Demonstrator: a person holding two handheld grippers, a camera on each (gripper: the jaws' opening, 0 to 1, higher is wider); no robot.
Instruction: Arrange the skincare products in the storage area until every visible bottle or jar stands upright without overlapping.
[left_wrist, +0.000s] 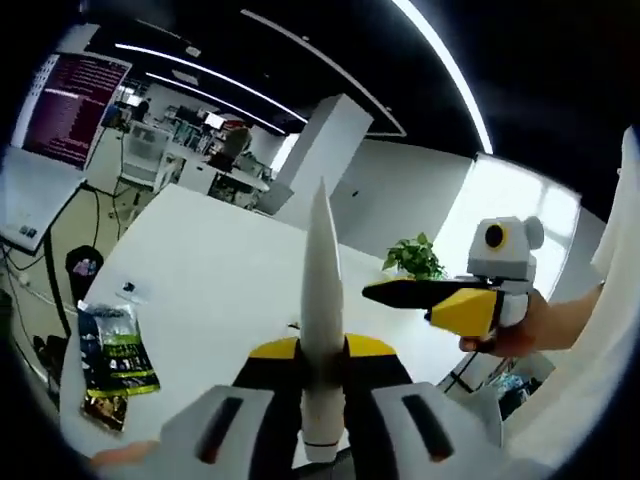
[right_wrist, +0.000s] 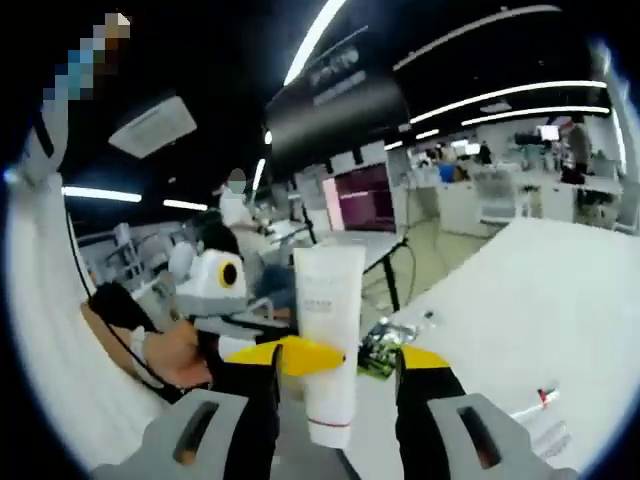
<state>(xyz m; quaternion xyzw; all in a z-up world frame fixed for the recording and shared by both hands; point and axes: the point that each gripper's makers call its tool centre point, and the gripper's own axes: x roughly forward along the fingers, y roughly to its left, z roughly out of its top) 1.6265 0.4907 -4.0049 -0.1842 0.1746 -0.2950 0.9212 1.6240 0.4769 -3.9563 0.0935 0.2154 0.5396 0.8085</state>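
In the left gripper view the left tool (left_wrist: 322, 400) has its yellow-tipped jaws closed edge-on against a white squeeze tube (left_wrist: 323, 300). The tube is seen from its thin side, cap end down between the jaws and its flat crimped end tapering to a point well above them. It is lifted clear of the white table (left_wrist: 200, 270), which stretches away behind it. On the table near the left edge lies a dark printed foil packet (left_wrist: 115, 355) — flat, green and black, partly over the table's near corner. A small dark item sits on the table just beyond it, too small to name. To the right, a hand (left_wrist: 530, 325) holds the right tool (left_wrist: 375, 293), whose black and yellow jaws point left toward the tube without touching it; from this side I cannot tell whether those jaws are clamped on anything. A green potted plant (left_wrist: 415, 258) stands behind it at the far edge of the table.

In the right gripper view the right tool (right_wrist: 340, 365) is clamped on a second white tube (right_wrist: 328, 335), held upright with the flat crimped end on top and the cap down between the yellow jaw tips — its broad face toward the camera, faint print on it not readable. The left tool (right_wrist: 240, 325) and the hand (right_wrist: 170, 355) carrying it sit to the left, just beside this tube. Behind the jaws the foil packet (right_wrist: 385, 345) lies on the white table (right_wrist: 540, 290), and a clear wrapper with a red spot (right_wrist: 535, 405) lies near the lower right
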